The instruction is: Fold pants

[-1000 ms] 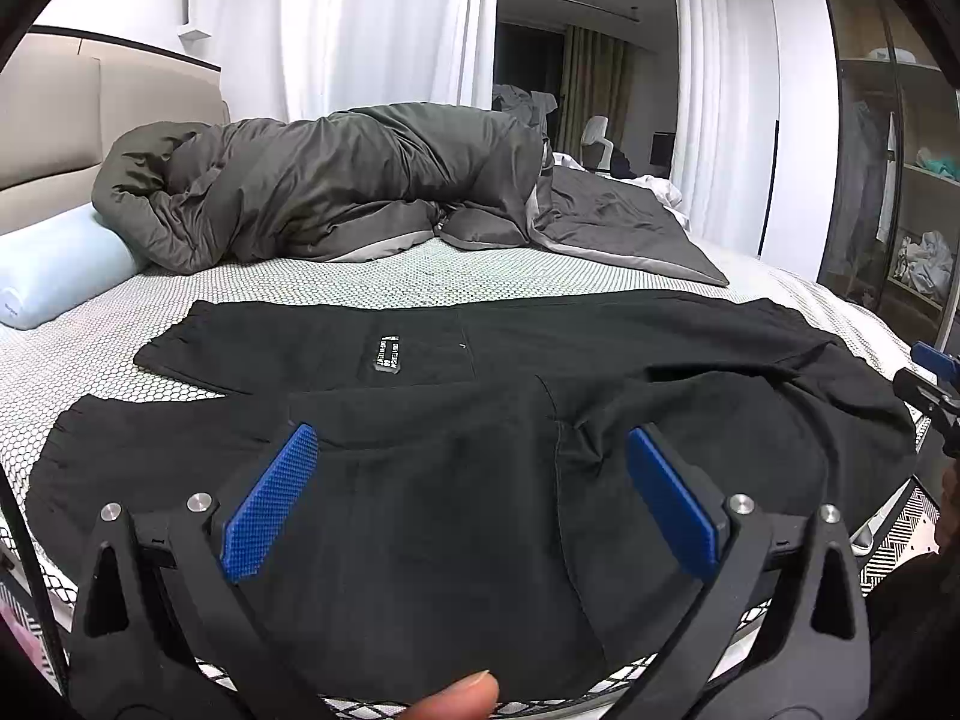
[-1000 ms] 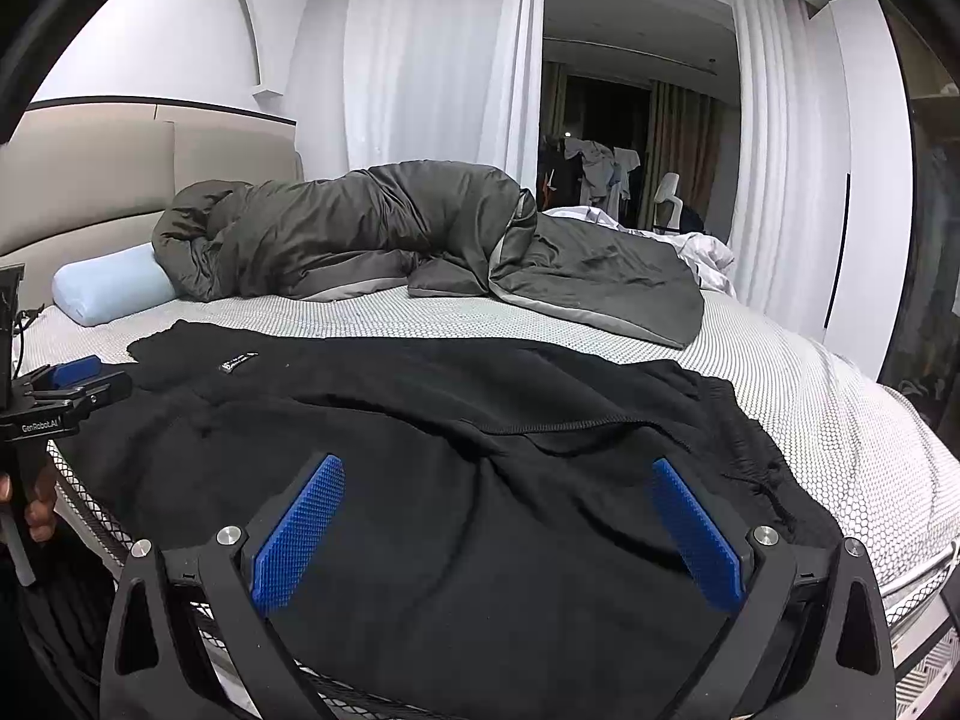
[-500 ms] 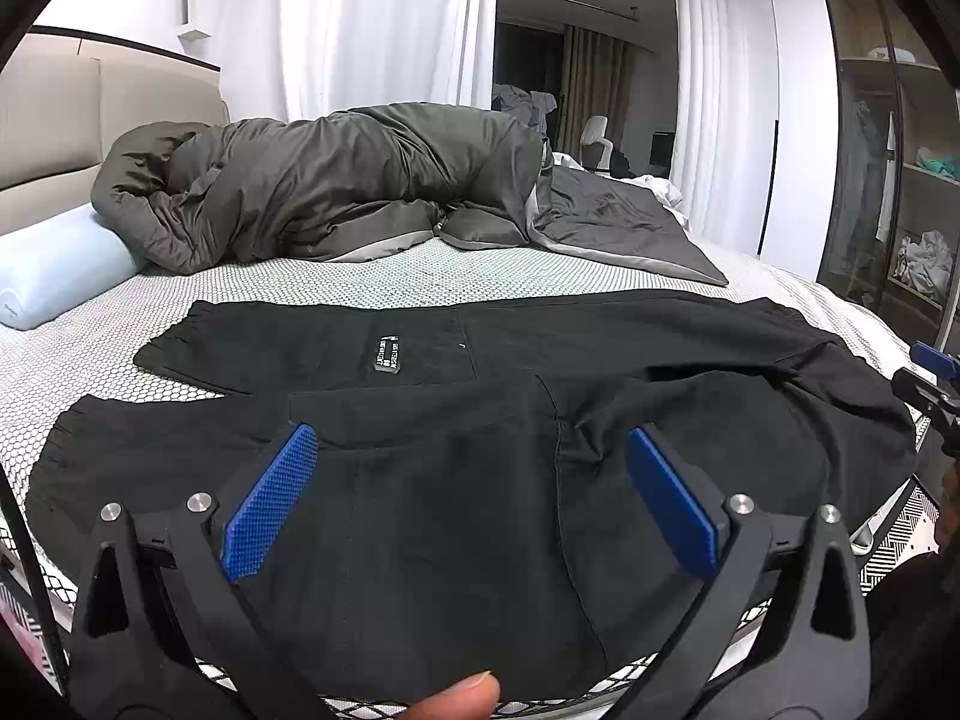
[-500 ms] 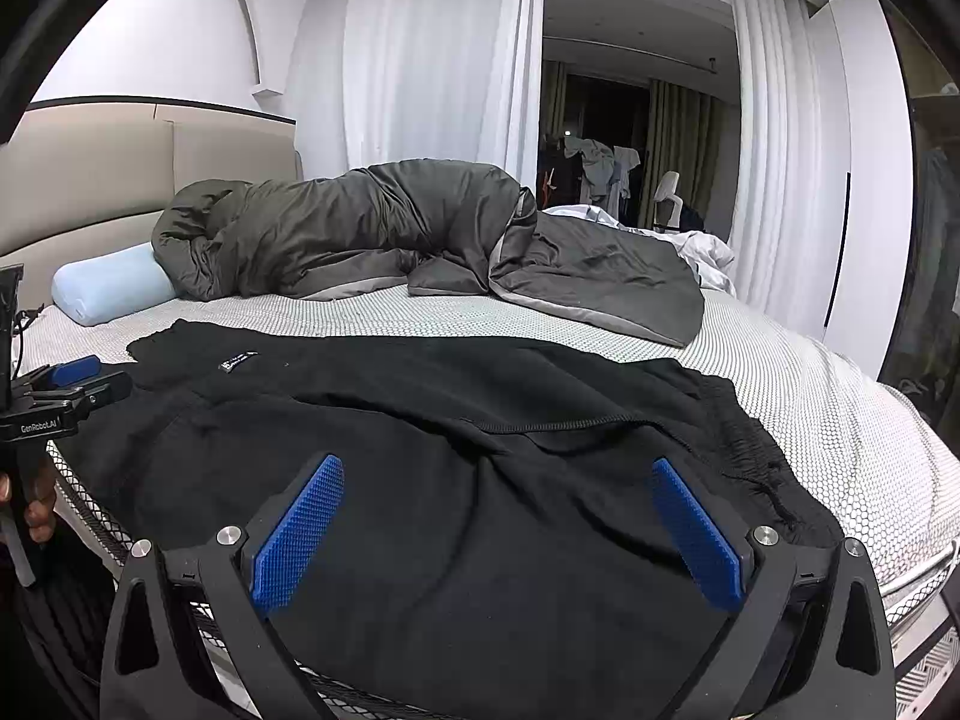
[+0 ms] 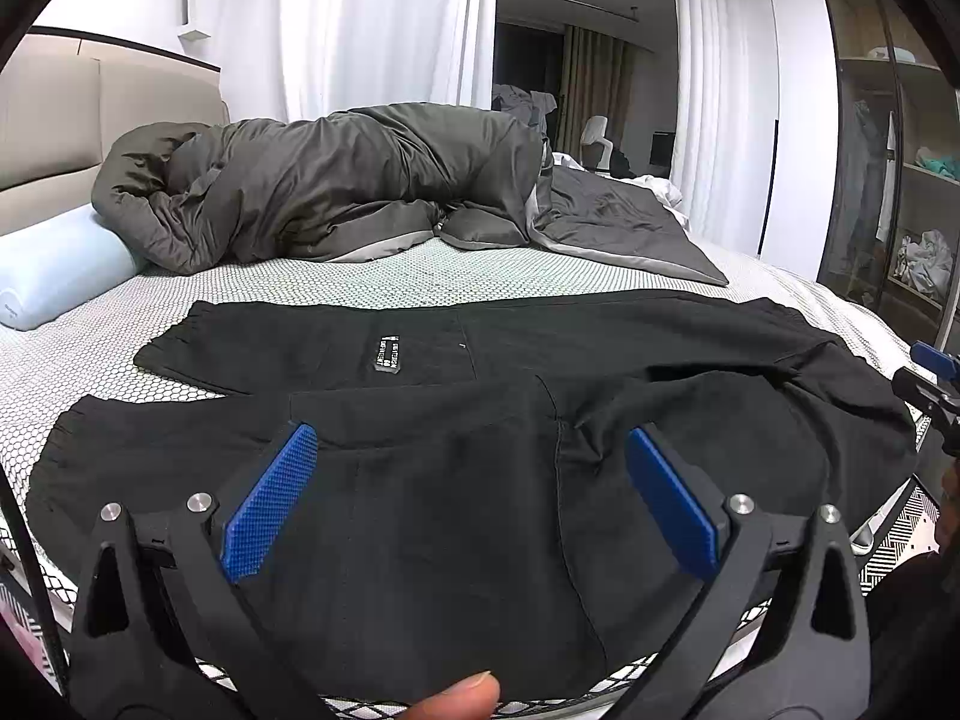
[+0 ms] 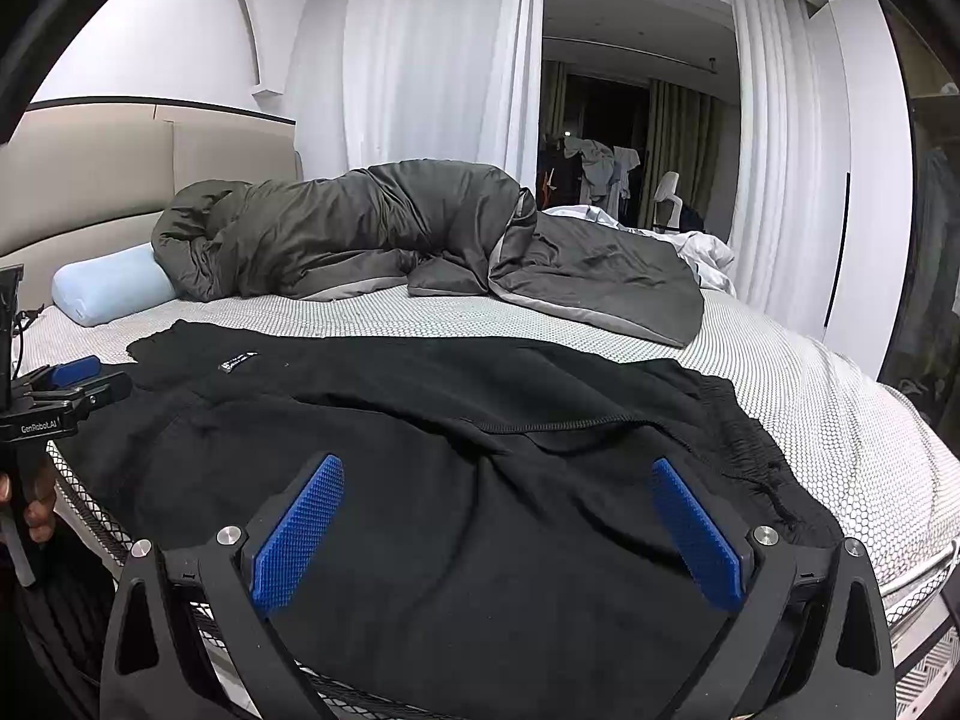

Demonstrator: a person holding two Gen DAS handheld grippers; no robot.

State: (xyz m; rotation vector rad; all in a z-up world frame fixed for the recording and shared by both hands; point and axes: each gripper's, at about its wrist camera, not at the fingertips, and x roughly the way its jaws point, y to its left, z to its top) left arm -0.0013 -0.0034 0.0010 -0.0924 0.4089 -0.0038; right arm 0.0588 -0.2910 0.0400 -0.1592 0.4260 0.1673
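Note:
Black pants (image 5: 456, 480) lie spread flat along the near edge of the bed, legs to the left, with a small label (image 5: 387, 353) on the far leg. They also show in the right wrist view (image 6: 480, 480), with the gathered waistband (image 6: 750, 456) to the right. My left gripper (image 5: 471, 462) is open and empty, held over the near leg. My right gripper (image 6: 498, 495) is open and empty, held over the seat of the pants. Each gripper shows at the edge of the other's view: the right one (image 5: 933, 375) and the left one (image 6: 66, 384).
A dark grey duvet (image 5: 336, 192) is bunched across the far side of the bed (image 5: 360, 282). A pale blue bolster pillow (image 5: 48, 276) lies at the left by the headboard. Curtains and a glass wardrobe (image 5: 900, 180) stand beyond.

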